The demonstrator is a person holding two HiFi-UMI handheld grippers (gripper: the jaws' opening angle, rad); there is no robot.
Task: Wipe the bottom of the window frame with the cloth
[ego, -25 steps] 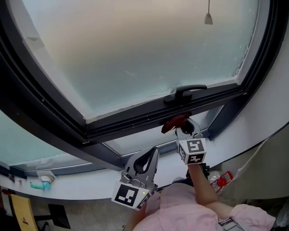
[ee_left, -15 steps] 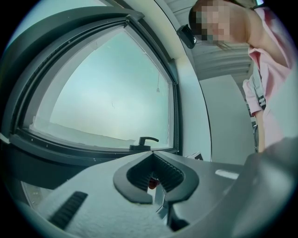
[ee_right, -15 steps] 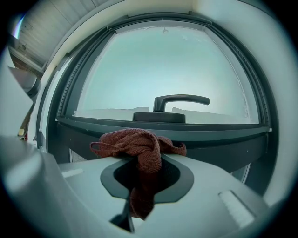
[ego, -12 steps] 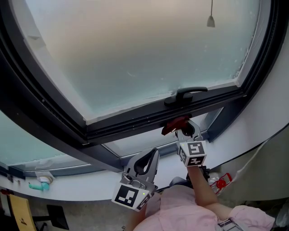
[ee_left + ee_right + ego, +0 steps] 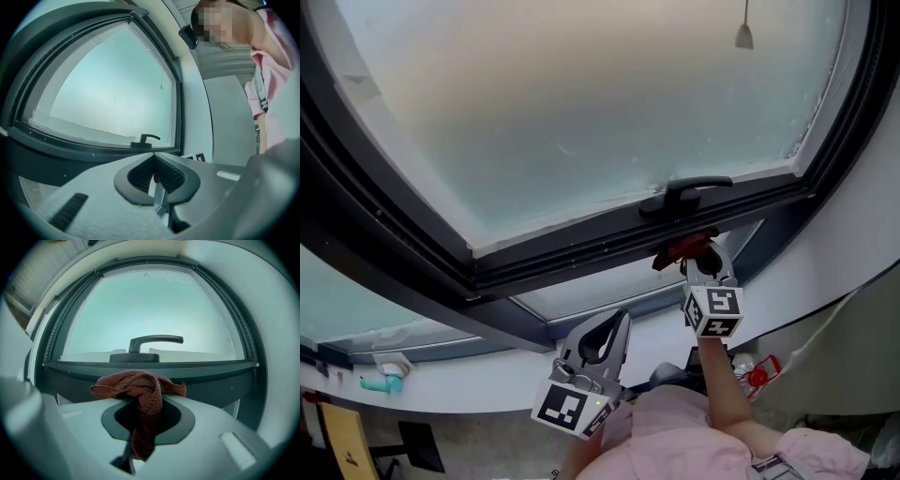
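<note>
Right now the wiping stroke is what matters. It should go best if the bunched cloth [image 5: 138,389] is pressed flat against the bottom rail of the window frame [image 5: 211,372] and drawn along it in one even pass, with the wrist angled so that fabric, not plastic, meets the dark rail. The right hand-held gripper [image 5: 706,264] pinches the reddish-brown cloth between its jaws. Most of the fabric bulges out over the tips, and a tail hangs down between the pads. The cloth sits just under the window handle [image 5: 688,193], right at the lower rail, though whether it actually touches the frame is hard to tell from these angles. Mind the handle's base, where the cloth could snag. The left hand-held gripper [image 5: 609,330] hangs lower, well apart from the cloth, its jaws pressed together on nothing.
</note>
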